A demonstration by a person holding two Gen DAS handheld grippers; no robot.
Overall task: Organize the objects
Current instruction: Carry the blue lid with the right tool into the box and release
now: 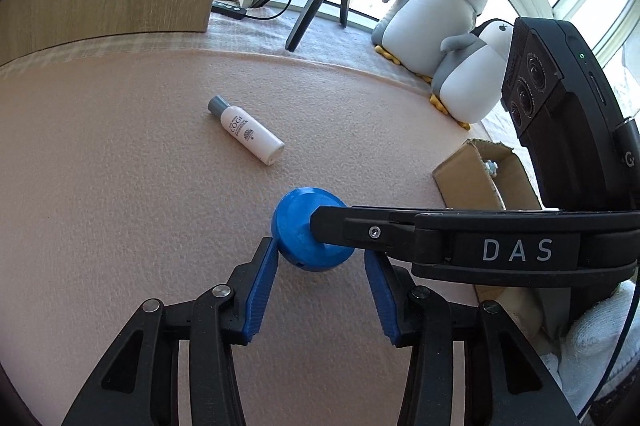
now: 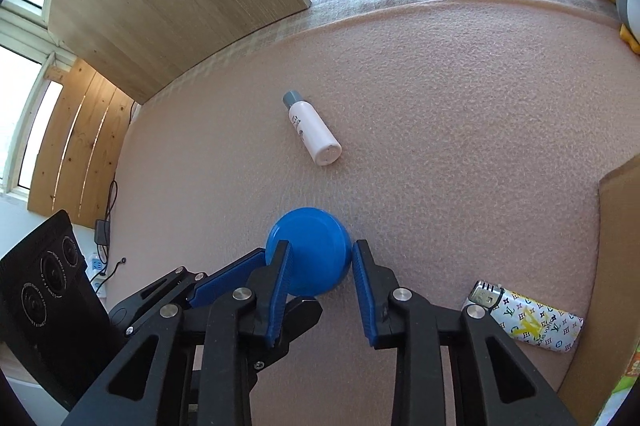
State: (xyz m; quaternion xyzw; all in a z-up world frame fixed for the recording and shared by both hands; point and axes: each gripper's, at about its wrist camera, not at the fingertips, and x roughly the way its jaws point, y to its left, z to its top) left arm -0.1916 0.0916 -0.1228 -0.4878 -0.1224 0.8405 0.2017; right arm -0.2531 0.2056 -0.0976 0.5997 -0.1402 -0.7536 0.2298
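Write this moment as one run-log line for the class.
left gripper: open around blue puck | right gripper: open around same puck | white bottle: lying on mat | lighter: near cardboard box

A blue disc [image 2: 308, 250], a white bottle [image 2: 314, 130] (grey cap), a monogram-patterned lighter [image 2: 532, 322].

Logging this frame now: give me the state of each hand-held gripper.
Left hand-held gripper: open around the blue disc, not closed on it.
Right hand-held gripper: open, fingers flanking the same disc.
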